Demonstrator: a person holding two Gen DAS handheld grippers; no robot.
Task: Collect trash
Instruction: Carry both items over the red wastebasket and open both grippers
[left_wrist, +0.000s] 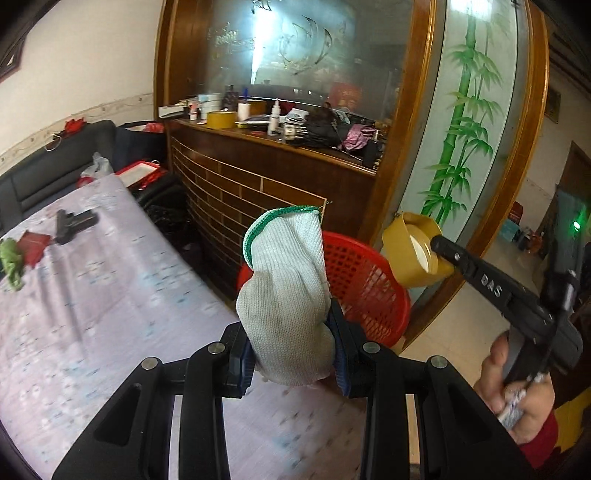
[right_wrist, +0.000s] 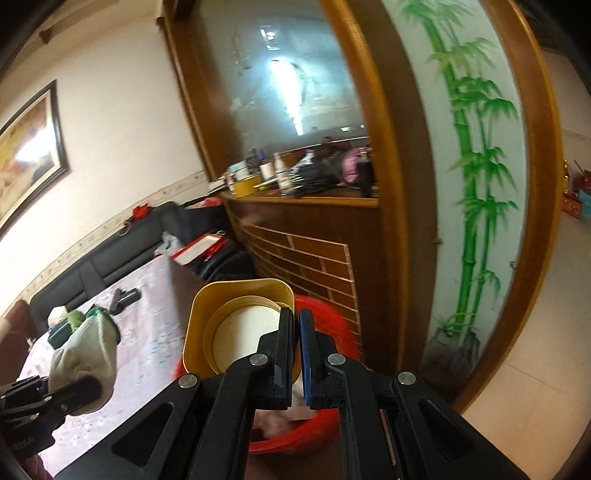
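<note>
The table, under a pale flowered cloth, filled the lower left of the left wrist view. Beyond its far edge, at centre frame, stood the red basket, low beside the wooden cabinet. In the right wrist view something pale lay inside the basket, too blurred to name, so some trash was probably in already.

The left gripper had its fingers clamped on a white glove, held up at centre frame, in front of the basket. The right gripper had its fingers nearly together, pinching the rim of a gold box at centre frame, over the basket's near side. Neither item had been released, so both drops were judged still to come.

Left on the table, at the left edge of the left wrist view: a black object, a red packet and a green scrap. Those looked like the remaining pickups.
</note>
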